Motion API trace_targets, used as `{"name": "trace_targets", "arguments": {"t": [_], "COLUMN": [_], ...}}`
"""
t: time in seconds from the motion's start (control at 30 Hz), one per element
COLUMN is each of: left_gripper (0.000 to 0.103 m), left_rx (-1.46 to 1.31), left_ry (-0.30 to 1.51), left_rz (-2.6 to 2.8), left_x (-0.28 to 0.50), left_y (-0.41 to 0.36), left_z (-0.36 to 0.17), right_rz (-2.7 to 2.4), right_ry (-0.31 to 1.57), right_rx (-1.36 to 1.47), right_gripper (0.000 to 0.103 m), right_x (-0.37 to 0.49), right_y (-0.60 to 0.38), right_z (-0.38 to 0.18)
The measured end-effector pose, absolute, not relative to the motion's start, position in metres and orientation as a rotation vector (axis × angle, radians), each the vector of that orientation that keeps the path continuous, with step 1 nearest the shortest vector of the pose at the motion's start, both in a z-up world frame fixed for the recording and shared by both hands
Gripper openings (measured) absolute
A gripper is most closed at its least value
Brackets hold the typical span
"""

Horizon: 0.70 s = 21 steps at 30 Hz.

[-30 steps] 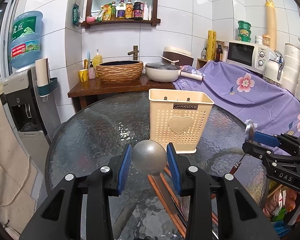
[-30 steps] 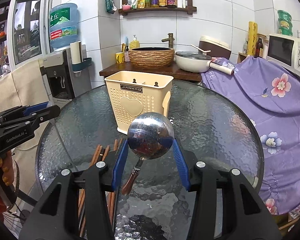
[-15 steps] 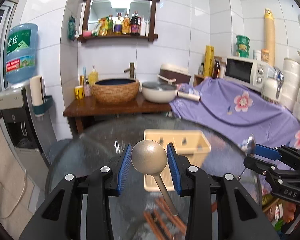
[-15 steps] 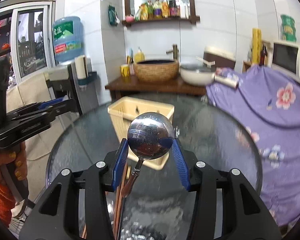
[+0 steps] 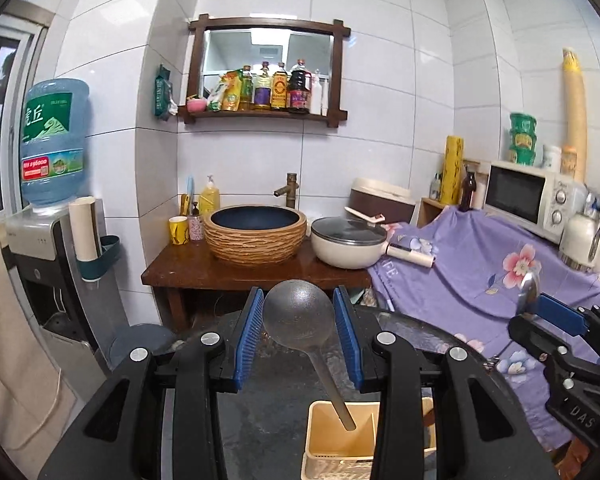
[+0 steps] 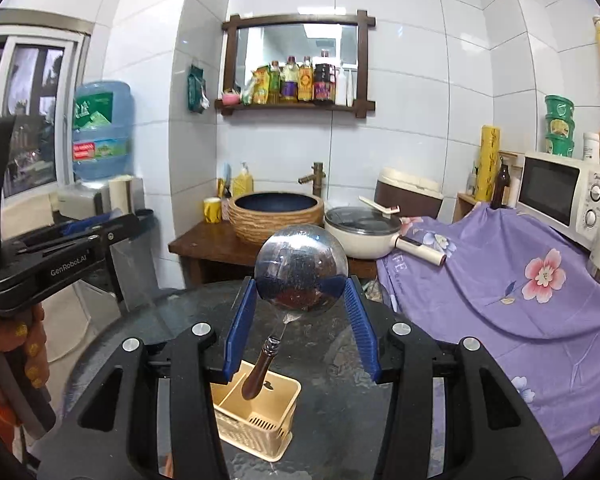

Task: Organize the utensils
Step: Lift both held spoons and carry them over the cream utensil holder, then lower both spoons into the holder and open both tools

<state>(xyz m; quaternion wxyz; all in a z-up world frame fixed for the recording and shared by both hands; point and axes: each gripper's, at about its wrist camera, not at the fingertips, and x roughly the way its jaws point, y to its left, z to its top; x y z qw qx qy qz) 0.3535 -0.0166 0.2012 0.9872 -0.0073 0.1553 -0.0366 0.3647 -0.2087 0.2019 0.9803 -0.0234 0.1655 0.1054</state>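
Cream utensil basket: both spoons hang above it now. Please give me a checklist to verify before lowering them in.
1. Left hand-held gripper clamps the grey spoon by its bowl: ok.
2. Right hand-held gripper clamps the shiny spoon by its bowl: ok.
3. Grey handle tip over the cream utensil basket opening: ok.
4. Brown handle over the basket opening: ok.
5. Which compartment each handle points to: cannot tell.
6. Grippers apart from each other: ok.
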Motion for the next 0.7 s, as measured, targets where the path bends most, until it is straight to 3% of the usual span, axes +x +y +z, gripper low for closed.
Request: {"name": "trace_targets", "arguments": {"t": [0.3, 0.7], "left_gripper": [0.036, 0.036], "left_rx": [0.032, 0.071], "left_ry": [0.387, 0.477], "left_rz": [-0.096, -0.106], "left_x": [0.368, 0.375], "left_y": [-0.030, -0.032], "left_z": [0.144, 0.101], "right_rz": [0.206, 0.233], "right_ry": [0.406, 0.458], "right_rx": [-0.112, -0.147], "right_gripper": [0.046, 0.046], "right_x": [0.377, 0.375], "right_y": [-0.194, -0.190], "right_z": [0.135, 0.093]}}
